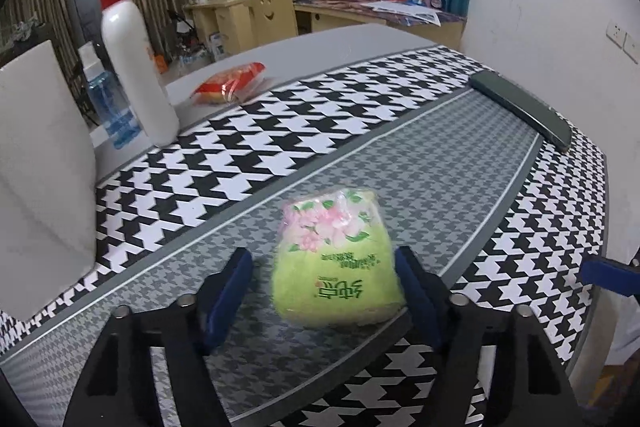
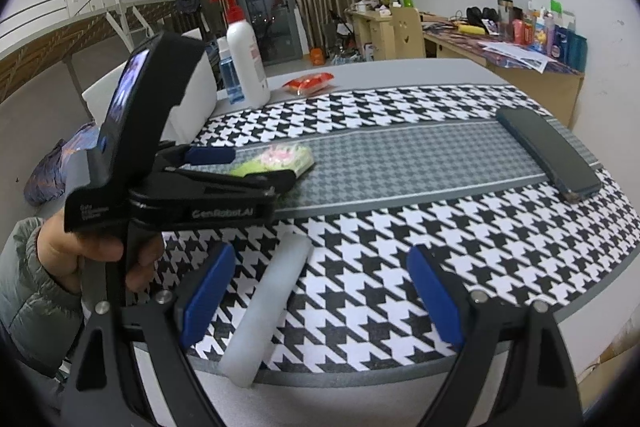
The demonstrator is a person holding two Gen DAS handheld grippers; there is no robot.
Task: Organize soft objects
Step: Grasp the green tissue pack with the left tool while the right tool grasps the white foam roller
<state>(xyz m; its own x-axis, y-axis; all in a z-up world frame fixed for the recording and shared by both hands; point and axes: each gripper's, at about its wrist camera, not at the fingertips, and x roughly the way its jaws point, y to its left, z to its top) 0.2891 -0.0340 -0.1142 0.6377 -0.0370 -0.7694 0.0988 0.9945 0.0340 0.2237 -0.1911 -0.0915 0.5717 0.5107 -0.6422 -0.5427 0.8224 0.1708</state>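
Observation:
A green tissue pack (image 1: 336, 267) with pink flowers lies on the grey middle strip of the houndstooth table runner (image 1: 280, 147). My left gripper (image 1: 322, 291) is open around it: the right pad (image 1: 416, 291) touches the pack's edge, while the left pad (image 1: 228, 291) stands a little apart. From the right wrist view, the left gripper (image 2: 260, 167) is low over the green pack (image 2: 296, 157), held by a hand (image 2: 80, 251). My right gripper (image 2: 320, 295) is open over a white foam roll (image 2: 268, 303) near the table's front edge. The roll lies closer to its left pad, untouched.
A white pump bottle (image 1: 132, 67) with a red top, a blue water bottle (image 1: 108, 99) and a white block (image 1: 40, 167) stand at the left. A red snack pack (image 1: 228, 83) lies behind. A dark phone (image 1: 520, 107) rests at the runner's right end.

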